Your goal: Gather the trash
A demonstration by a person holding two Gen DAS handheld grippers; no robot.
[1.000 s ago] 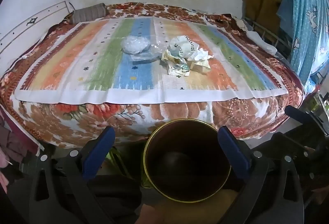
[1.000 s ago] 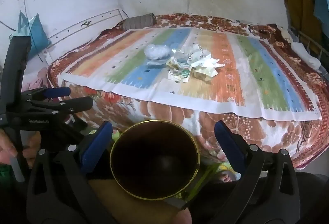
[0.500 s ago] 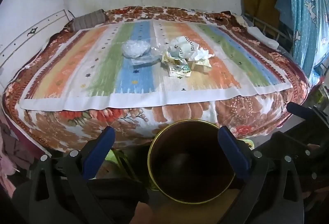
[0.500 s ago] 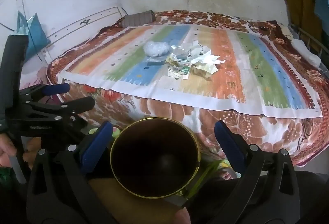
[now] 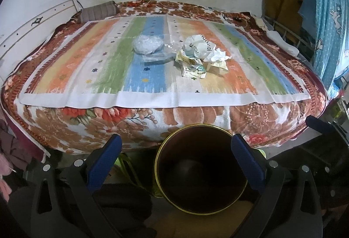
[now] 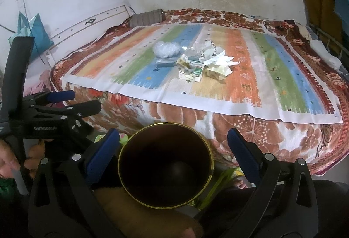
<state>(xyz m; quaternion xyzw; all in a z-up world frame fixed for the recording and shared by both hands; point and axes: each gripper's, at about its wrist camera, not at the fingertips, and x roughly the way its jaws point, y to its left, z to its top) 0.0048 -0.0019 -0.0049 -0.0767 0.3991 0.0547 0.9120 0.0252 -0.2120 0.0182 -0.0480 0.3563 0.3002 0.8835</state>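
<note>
A heap of trash lies mid-bed on a striped cloth: crumpled white paper (image 5: 205,50) (image 6: 214,57), small cartons (image 5: 193,70) (image 6: 192,73) and a clear plastic bag wad (image 5: 148,43) (image 6: 166,49). A dark round bin with a gold rim (image 5: 201,169) (image 6: 165,165) stands on the floor in front of the bed, below both grippers. My left gripper (image 5: 175,157) is open and empty. My right gripper (image 6: 173,150) is open and empty. Both are far short of the trash. The left gripper also shows in the right wrist view (image 6: 65,102).
The bed (image 5: 196,115) has a floral blanket and a striped cloth (image 5: 109,59). A grey pillow (image 5: 98,12) lies at the head. Clothes and a blue curtain (image 5: 327,19) hang at the right. A teal bag (image 6: 32,28) hangs on the left wall.
Both cameras have risen and tilted slightly, so the bed and trash sit lower in view. The jaws stay open and the bin stays in place.
</note>
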